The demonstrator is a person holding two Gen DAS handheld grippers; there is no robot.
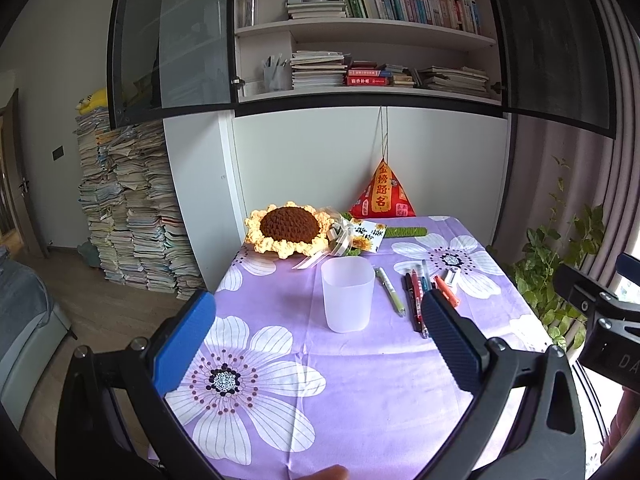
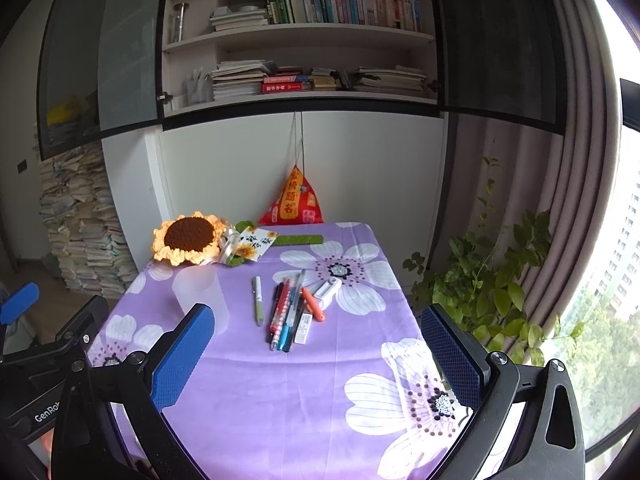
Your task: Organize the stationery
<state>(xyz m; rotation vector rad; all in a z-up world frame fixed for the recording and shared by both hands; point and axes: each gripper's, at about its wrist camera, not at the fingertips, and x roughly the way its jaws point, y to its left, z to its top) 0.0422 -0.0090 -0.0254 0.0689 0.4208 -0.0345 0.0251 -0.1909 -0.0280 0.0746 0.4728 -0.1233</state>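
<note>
Both claws are spread wide and empty — your left gripper hovers low over the near edge of the purple flower-print tablecloth, your right gripper beside it, level and pointed at the wall. Nothing looks sorted yet: the frosted translucent plastic cup stands upright and seemingly empty, with the green-barrelled pen just beside it and the loose cluster of pens further right. Next, I'd judge, reach your right claw forward — close across one pen's barrel.
</note>
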